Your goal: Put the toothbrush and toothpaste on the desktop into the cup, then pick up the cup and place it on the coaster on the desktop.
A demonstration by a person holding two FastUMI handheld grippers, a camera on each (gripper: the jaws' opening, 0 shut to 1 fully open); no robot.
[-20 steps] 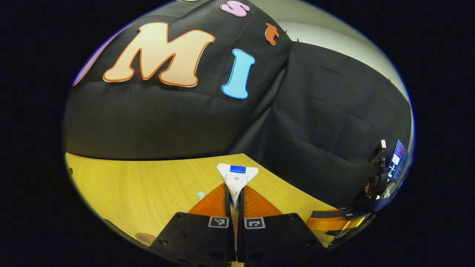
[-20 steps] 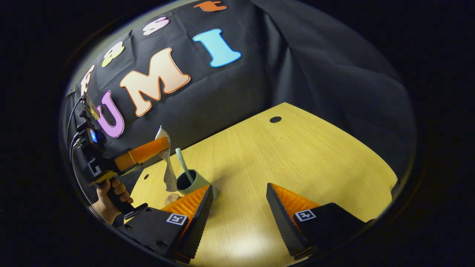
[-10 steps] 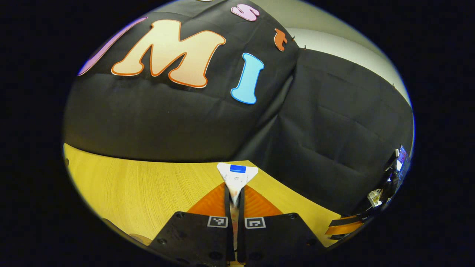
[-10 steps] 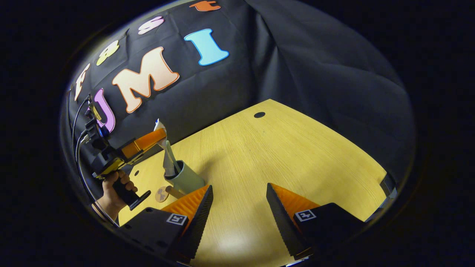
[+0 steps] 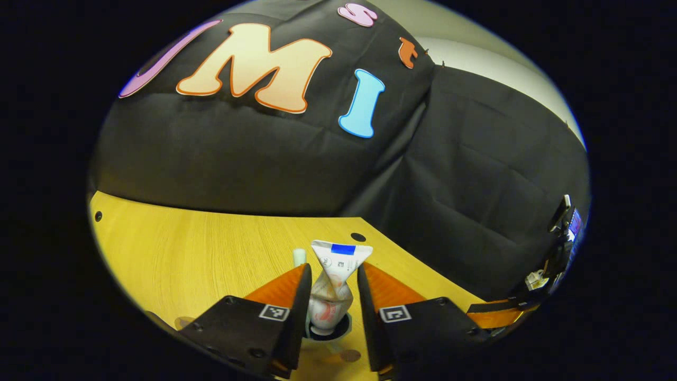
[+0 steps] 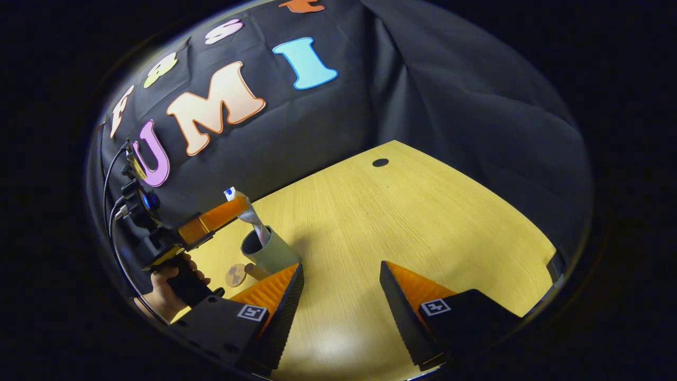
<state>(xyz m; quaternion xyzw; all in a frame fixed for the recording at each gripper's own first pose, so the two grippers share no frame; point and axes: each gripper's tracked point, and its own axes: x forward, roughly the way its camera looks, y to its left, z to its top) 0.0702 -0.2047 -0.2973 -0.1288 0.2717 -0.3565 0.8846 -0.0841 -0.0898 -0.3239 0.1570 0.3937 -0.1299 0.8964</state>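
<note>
Now, step: toothpaste going into the cup; judged from the parted fingers, it is being let go.
Left gripper (image 5: 332, 288): lower centre of the left gripper view, orange ribbed fingers spread apart on either side of the tube, seemingly not pressing it, so it reads as open.
Toothpaste (image 5: 334, 275): a soft white tube, flat crimped end up with a blue patch, its crumpled body dropping into the cup; in the right gripper view it leans out of the cup at a slant.
Toothbrush (image 5: 300, 256): a pale rounded tip peeps up just left of the tube, apparently already standing in the cup.
Cup (image 6: 268, 250): plain grey-green cylinder, smooth, upright on the worktop, left of centre in the right gripper view.
Coaster (image 6: 235, 274): small round brown disc, lying flat just beside the cup, toward the lower left.
Right gripper (image 6: 338, 293): bottom of its own view, fingers wide apart, holding nothing, hovering over bare wood, probably waiting for the cup.
Worktop (image 6: 412, 211): yellow wood grain, matte, with a dark round hole near its far edge.
</note>
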